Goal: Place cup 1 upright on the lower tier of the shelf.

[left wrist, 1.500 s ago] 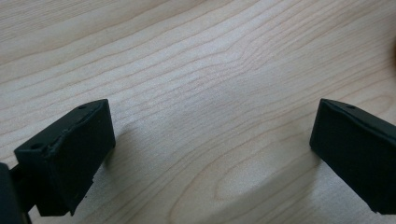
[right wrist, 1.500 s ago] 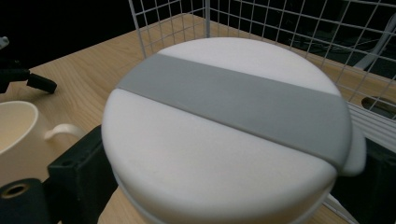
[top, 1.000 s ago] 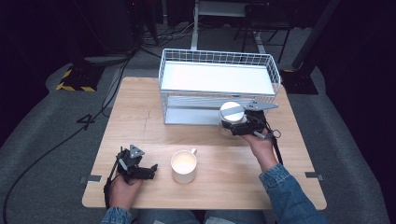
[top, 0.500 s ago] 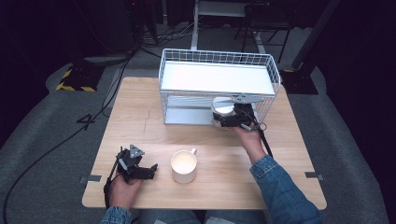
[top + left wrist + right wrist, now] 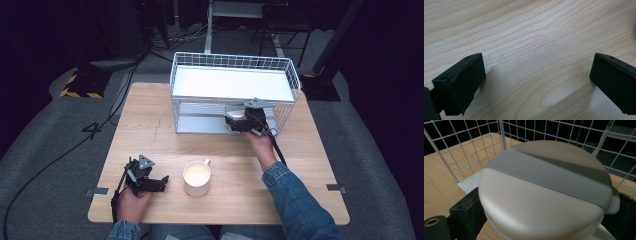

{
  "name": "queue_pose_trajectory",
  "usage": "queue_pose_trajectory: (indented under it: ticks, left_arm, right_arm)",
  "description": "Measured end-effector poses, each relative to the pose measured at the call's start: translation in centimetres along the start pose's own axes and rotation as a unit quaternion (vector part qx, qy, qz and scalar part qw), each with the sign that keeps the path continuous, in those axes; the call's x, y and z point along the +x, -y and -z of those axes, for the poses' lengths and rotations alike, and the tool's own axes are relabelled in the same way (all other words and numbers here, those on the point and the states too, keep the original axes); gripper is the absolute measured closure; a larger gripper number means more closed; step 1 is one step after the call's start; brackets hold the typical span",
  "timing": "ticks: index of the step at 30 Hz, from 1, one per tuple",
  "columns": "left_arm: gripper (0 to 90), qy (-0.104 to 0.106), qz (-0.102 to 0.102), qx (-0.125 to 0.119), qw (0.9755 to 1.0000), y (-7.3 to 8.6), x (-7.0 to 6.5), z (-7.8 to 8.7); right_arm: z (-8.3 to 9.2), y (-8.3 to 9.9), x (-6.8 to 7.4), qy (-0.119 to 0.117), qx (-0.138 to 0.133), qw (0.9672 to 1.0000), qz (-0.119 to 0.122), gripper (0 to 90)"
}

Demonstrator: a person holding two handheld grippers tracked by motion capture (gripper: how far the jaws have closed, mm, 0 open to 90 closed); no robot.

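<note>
Right gripper (image 5: 235, 121) clenched on a white lidded container (image 5: 546, 192) inside the wire rack's (image 5: 289, 75) lower tier, left gripper (image 5: 537, 80) released, jaws apart over bare worktop (image 5: 150, 135), white mug (image 5: 197, 179) just beside it.

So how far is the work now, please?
Nothing sits in the wire rack yet. In hand: the right gripper holds an upside-down white cup inside the lower shelf, not yet released. Left: the mug on the table beside the open, idle left gripper.

The white lid (image 5: 546, 192) hides the right gripper's (image 5: 239, 121) fingertips; its near rim is cut off at the bottom edge. From above, the rack's shelf (image 5: 232, 83) partly covers it.
</note>
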State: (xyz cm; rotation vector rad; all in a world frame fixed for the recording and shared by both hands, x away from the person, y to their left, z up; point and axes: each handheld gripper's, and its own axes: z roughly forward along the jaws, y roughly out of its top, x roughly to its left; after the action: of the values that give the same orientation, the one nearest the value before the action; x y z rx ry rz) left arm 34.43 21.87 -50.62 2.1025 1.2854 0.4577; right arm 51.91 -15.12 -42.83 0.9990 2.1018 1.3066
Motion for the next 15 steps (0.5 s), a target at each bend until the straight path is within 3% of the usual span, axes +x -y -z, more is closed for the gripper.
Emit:
queue_pose_trajectory:
  ticks: [8, 15]
  left_arm:
    - [0.7, 0.0, 0.0, 0.0, 1.0, 0.0, 0.0, 0.0]
    - [0.7, 0.0, 0.0, 0.0, 1.0, 0.0, 0.0, 0.0]
  right_arm:
    - [-0.8, 0.4, -0.5, 0.012, -0.005, 0.9997, -0.019, 6.9]
    - [-1.2, 0.5, -0.4, 0.021, -0.011, 0.9996, -0.014, 6.9]
